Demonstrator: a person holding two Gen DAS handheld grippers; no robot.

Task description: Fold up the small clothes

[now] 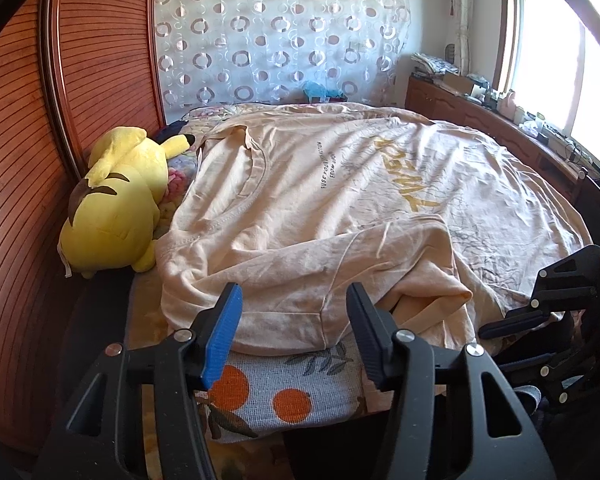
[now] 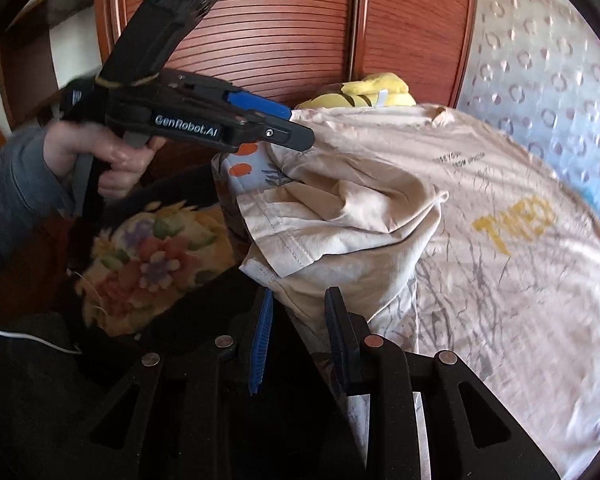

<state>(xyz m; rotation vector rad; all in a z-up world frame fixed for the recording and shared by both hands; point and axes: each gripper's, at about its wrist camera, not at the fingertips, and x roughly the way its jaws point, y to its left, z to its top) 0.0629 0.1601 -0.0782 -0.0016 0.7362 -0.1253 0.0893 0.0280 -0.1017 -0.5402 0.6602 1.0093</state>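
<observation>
Left gripper (image 1: pixel 294 334) jaws apart, released, straddling the folded sleeve hem of the beige printed cotton T-shirt (image 1: pixel 340 184) spread across the bed. Right gripper (image 2: pixel 298 338): narrow gap, grasp on the shirt's near edge uncertain. Risk: fold slips loose, bunching cloth.

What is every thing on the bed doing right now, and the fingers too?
T-shirt: spread out on the bed, wrinkled, near sleeve folded in.
Plush toy: lying on its side beside the shirt.
Curtain: drawn shut.
Left gripper: fingers open, shirt edge between them, not pinched.
Right gripper: fingers close together at the shirt's hem; whether they pinch it is unclear.
</observation>
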